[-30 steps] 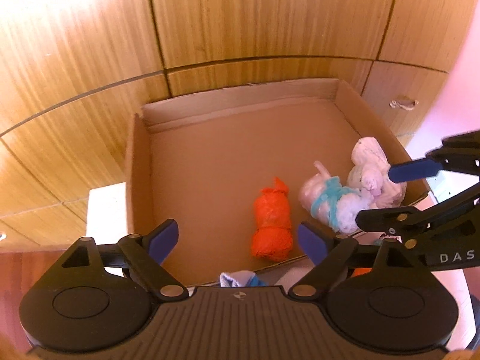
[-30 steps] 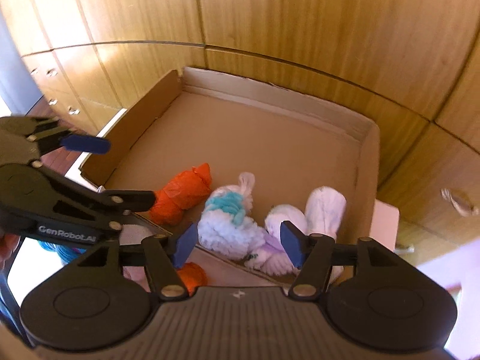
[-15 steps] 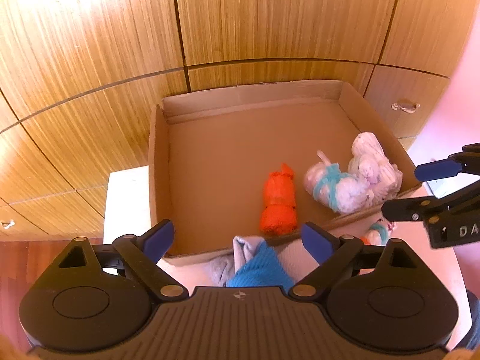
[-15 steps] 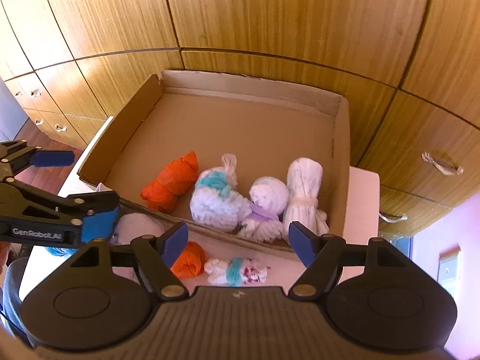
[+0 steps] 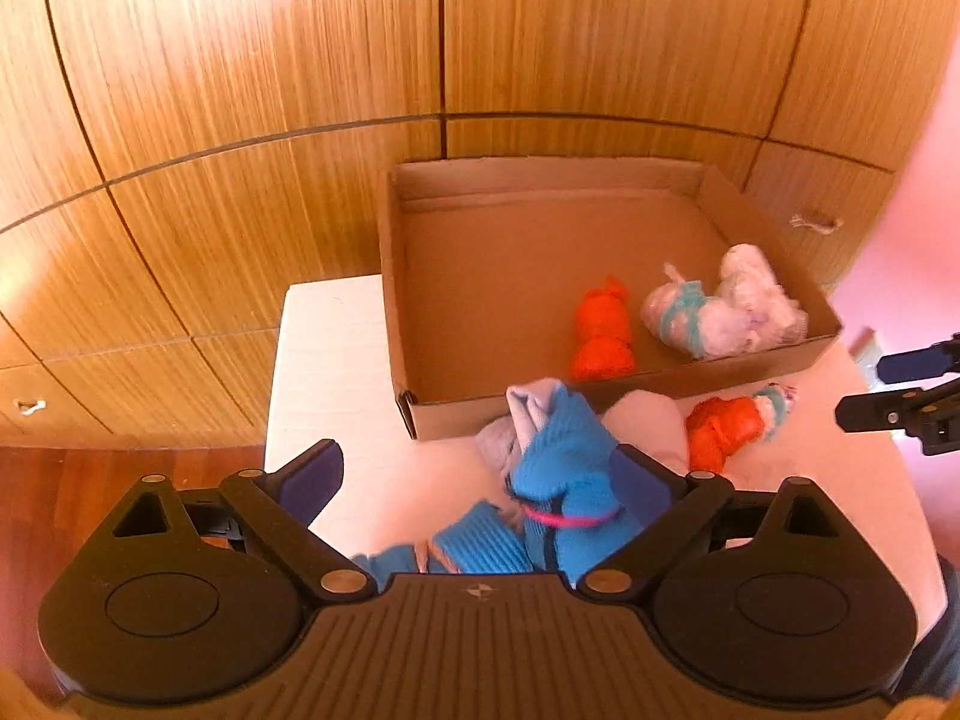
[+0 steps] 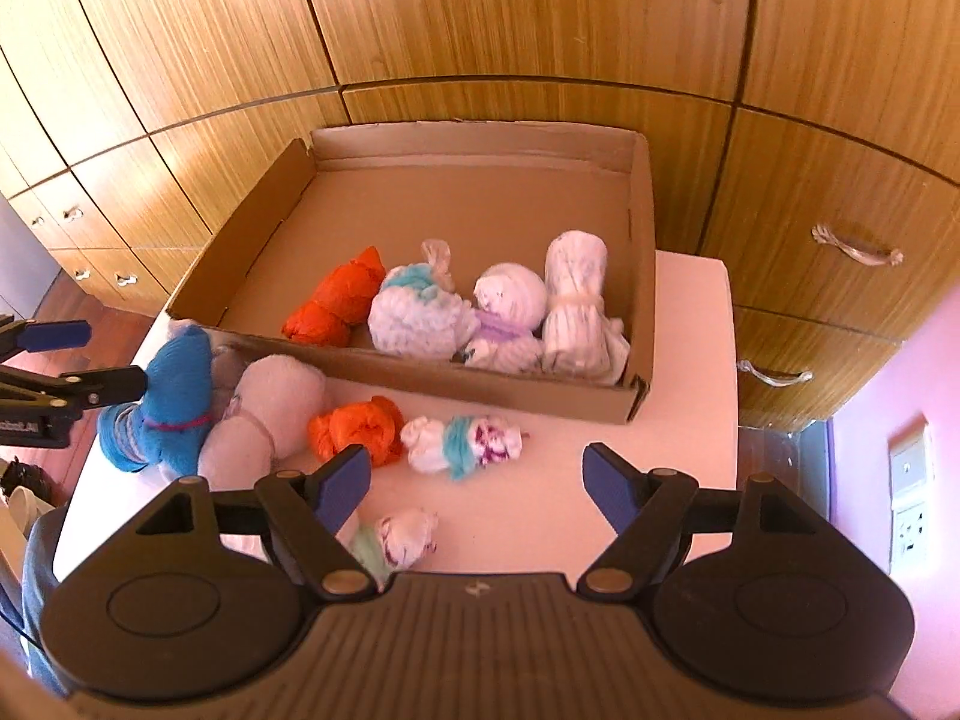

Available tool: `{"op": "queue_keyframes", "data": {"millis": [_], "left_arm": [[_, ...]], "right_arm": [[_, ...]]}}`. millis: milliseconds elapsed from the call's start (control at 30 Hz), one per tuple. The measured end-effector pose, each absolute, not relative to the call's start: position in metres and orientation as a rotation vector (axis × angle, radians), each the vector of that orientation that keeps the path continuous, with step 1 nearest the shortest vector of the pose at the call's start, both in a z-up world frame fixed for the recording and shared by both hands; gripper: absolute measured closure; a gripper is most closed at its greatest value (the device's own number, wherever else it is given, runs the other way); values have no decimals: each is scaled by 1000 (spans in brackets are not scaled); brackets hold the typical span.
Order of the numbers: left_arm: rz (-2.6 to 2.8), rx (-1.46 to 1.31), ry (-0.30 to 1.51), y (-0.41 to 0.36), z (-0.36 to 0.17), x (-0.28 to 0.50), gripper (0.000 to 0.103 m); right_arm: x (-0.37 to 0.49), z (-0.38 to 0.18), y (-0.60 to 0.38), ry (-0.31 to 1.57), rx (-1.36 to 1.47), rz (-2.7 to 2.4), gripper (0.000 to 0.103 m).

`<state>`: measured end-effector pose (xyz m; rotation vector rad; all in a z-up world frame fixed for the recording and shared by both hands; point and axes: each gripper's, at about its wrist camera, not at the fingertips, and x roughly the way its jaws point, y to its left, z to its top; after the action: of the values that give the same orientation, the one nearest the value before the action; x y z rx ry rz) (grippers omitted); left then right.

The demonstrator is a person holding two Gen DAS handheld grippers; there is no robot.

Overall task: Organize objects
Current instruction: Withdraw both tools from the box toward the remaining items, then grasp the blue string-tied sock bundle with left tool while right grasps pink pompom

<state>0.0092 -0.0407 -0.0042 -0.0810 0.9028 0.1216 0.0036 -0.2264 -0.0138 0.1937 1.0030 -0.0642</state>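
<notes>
Wooden cabinet fronts (image 6: 480,30) are seen behind a pale counter (image 6: 690,420) on which a cardboard box (image 6: 642,276) is set. Since a second ago both claws have been drawn back from the box, so more loose bundles are now shown.

At nine o'clock of the right view, a blue sock bundle (image 6: 174,402) is flanked by the left claw (image 5: 480,480), whose jaws are spread wide and opening, with no pinch made. In the box, four bundles are lined up, from the orange roll (image 6: 336,306) to the white roll (image 6: 576,306). At six o'clock, the right claw (image 6: 474,480) is spread and opening, empty, above a small white-and-teal bundle (image 6: 462,444). One delivery is judged finished; the next pickup is due.
</notes>
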Motion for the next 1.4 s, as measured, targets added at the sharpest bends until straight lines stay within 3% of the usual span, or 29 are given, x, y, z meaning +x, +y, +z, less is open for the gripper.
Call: {"op": "queue_keyframes", "data": {"millis": [367, 733, 967, 1033, 1200, 1333, 1400], "left_arm": [[119, 33, 862, -21, -17, -34, 2], [22, 145, 920, -18, -57, -21, 2], [-29, 108, 955, -13, -74, -11, 5], [-36, 100, 958, -11, -75, -11, 8], [-77, 69, 984, -11, -79, -8, 37], [-83, 83, 989, -14, -81, -11, 44], [-79, 80, 988, -14, -81, -13, 47]], "right_arm": [[-33, -18, -207, 968, 222, -31, 25], [-47, -42, -182, 998, 237, -21, 24], [-46, -57, -178, 1032, 225, -24, 31], [-48, -59, -177, 1034, 222, -21, 35], [-50, -66, -176, 1037, 223, -12, 48], [-51, -70, -176, 1040, 226, 2, 64], [-53, -71, -176, 1037, 223, 9, 67]]}}
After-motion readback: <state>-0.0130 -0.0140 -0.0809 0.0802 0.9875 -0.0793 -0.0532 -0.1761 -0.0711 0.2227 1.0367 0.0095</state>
